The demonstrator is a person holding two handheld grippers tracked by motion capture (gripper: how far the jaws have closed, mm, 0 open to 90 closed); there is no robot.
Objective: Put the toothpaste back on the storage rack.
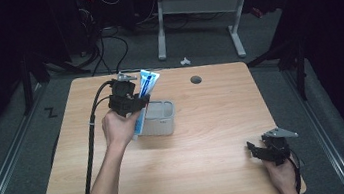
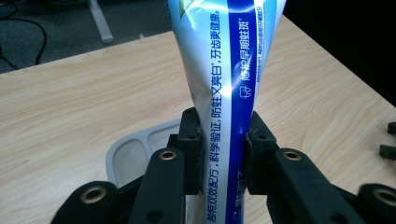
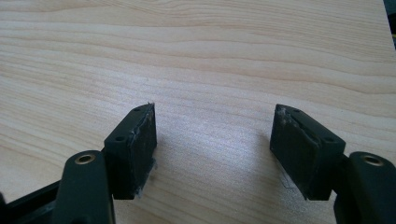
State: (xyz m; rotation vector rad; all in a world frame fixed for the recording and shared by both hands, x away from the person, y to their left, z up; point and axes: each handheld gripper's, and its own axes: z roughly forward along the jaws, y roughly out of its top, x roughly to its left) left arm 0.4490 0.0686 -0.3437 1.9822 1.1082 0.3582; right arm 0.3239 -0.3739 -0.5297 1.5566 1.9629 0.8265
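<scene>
Over the grey tray [image 1: 163,123], left tongs [image 2: 223,156] clamp the toothpaste tube [image 2: 224,70] upright, mid-carry. Right tongs [image 3: 212,149] gape empty above the surface [image 3: 196,56]. Next, probably: lower the tube into 1 compartment, then release.

Toothpaste tube [image 2: 229,93]: upper end cut off by the top edge and lower end by the bottom edge of the left gripper view; in the high view its middle is hidden behind the left gripper [image 1: 128,102]. Grey tray [image 1: 163,119]: left part hidden by tube and hand; compartment contents too small to tell
</scene>
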